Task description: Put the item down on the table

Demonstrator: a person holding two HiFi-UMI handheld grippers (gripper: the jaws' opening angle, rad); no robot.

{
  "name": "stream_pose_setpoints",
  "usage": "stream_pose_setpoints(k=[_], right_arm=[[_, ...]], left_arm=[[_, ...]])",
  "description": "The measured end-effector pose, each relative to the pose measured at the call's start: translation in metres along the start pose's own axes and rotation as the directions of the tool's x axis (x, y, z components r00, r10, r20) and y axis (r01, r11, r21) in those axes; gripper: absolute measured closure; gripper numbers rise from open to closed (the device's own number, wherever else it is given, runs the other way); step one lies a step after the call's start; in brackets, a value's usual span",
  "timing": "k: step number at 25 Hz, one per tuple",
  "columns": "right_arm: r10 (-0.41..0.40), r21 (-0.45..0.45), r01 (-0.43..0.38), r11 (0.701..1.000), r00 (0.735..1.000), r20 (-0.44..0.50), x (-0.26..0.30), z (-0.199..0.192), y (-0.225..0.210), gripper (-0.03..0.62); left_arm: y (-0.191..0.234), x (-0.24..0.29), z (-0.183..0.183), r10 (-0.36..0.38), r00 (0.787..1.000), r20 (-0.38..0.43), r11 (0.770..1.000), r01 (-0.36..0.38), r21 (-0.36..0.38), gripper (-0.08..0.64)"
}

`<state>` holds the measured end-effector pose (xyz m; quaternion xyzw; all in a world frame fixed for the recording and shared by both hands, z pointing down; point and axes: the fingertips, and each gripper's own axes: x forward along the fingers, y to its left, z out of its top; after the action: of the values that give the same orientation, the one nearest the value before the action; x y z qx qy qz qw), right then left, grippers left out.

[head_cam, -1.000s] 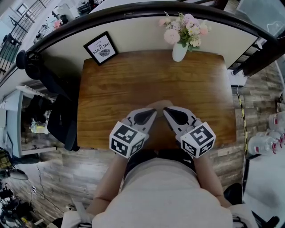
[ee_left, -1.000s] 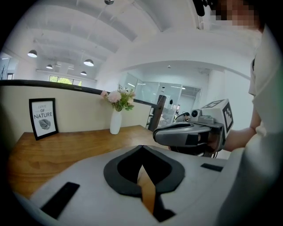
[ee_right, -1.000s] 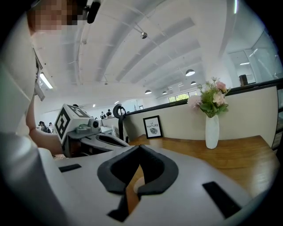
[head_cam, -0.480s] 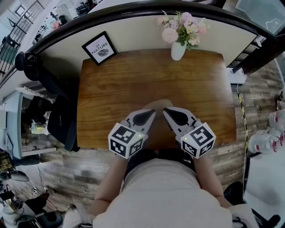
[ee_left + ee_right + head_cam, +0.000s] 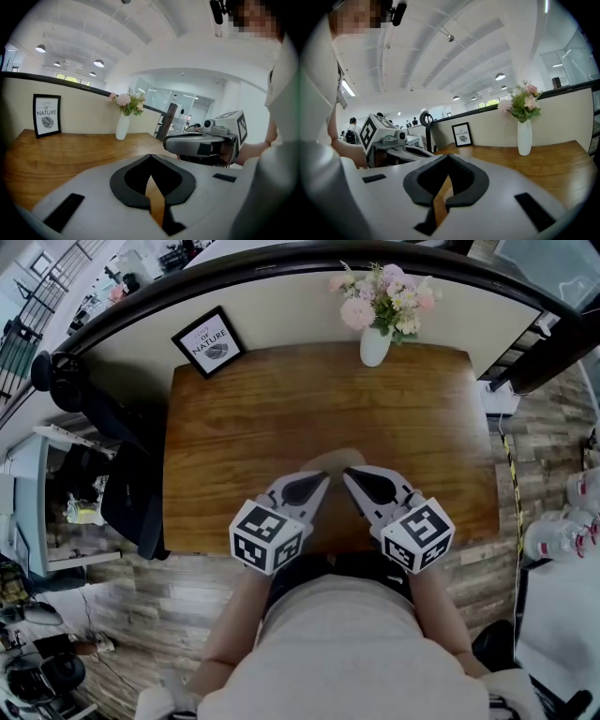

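Both grippers hover side by side over the front edge of the wooden table (image 5: 281, 409), tips angled toward each other. My left gripper (image 5: 325, 476) is shut, and in the left gripper view (image 5: 150, 155) its dark pads meet with nothing between them. My right gripper (image 5: 348, 472) is shut too, its pads touching at the tip (image 5: 448, 157) with only table wood showing through the gap below. A pale tan shape (image 5: 330, 459) lies on the table just beyond the two tips; what it is I cannot tell. Each gripper also appears in the other's view: the right gripper (image 5: 201, 143) and the left gripper (image 5: 401, 151).
A white vase of pink flowers (image 5: 375, 343) stands at the table's far edge, and a black framed print (image 5: 204, 341) leans on the wall at the far left corner. A dark chair (image 5: 131, 498) stands left of the table. Wood floor lies around it.
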<state>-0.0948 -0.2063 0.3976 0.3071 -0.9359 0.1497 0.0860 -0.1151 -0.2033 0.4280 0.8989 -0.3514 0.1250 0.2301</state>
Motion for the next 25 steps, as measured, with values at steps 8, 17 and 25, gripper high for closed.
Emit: stream_pose_setpoints(k=[8,17,25], right_arm=[[-0.001,-0.009,0.001,1.0,1.0,-0.01,0.0021,0.0002,-0.0003,0.583],[0.006,-0.01,-0.006,1.0,1.0,-0.015,0.0055,-0.0008,-0.0016,0.583],[-0.01,-0.006,0.01,1.0,1.0,-0.017,0.0025,-0.0025,-0.0046,0.583]], left_arm=[[0.0021,-0.0008,-0.0023,-0.003,1.0,0.001,1.0,0.003,-0.018,0.548],[0.0014,0.0025,-0.007,-0.013,1.0,-0.021,1.0,0.013,-0.008,0.548],[0.0031,0.0029,-0.0087,-0.012,1.0,-0.023,1.0,0.012,-0.006,0.548]])
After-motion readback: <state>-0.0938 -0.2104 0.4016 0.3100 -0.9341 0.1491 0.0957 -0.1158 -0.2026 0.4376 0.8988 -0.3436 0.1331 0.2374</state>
